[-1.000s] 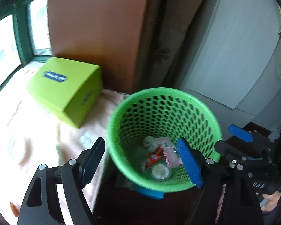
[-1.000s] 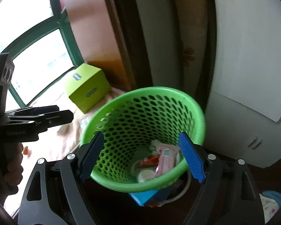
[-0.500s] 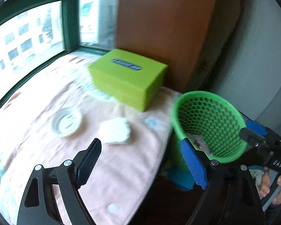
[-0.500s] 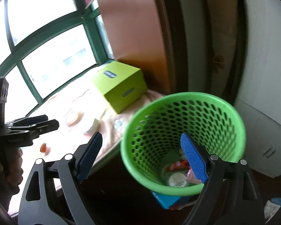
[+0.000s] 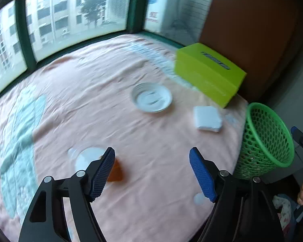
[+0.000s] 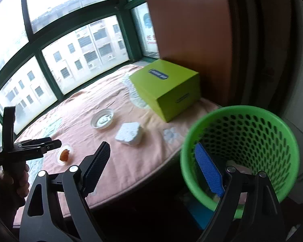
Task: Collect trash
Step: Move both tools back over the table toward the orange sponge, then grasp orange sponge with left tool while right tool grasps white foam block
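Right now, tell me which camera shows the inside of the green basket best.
The right wrist view: it looks down into the green basket, showing its inner wall and some contents. The left wrist view shows the green basket only from the side, at the frame edge.

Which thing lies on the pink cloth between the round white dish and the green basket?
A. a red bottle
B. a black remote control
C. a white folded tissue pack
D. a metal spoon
C: in the right wrist view a white folded tissue pack lies on the pink cloth, with the round white dish on its left and the green basket on its right; no bottle, remote or spoon is seen.
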The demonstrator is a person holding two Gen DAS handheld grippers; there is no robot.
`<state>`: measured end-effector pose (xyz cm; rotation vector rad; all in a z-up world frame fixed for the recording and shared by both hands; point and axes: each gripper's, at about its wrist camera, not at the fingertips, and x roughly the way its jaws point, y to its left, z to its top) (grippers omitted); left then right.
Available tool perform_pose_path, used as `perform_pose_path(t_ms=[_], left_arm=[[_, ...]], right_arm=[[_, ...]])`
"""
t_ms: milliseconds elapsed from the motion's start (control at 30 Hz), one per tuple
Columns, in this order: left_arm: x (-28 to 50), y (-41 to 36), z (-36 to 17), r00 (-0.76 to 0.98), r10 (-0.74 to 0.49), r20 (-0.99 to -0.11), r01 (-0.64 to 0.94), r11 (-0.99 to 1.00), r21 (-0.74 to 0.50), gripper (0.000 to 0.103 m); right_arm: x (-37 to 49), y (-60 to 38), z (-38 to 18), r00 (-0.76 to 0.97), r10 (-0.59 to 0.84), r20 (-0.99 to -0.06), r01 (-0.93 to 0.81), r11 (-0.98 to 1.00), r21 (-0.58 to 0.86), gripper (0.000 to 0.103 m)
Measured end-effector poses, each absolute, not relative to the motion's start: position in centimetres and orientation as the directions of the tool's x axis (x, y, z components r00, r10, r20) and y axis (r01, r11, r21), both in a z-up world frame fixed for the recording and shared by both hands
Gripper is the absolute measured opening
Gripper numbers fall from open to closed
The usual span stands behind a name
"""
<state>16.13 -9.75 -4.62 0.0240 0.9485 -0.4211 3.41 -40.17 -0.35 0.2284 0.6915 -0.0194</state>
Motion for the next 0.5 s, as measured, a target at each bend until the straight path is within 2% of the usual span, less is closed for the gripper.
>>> perform_pose_path(t_ms=[200,500], left_arm=[[16.6,-5.8,-6.9,0.48,-0.319,-0.817,0.3,0.935,-0.189,0.069],[17.4,-4.2,-9.9,0.424,-0.322,-0.846,0.263,0.938,-0.225,0.065]], right_arm=[[4.7,-38.0,-1.2,0.756,0.101,-0.647,0.056,0.974,0.218,0.085],[6.0,-35.8,-2.5,0.728,0.127,-0.674,0.027,0.976,0.214,0.085]])
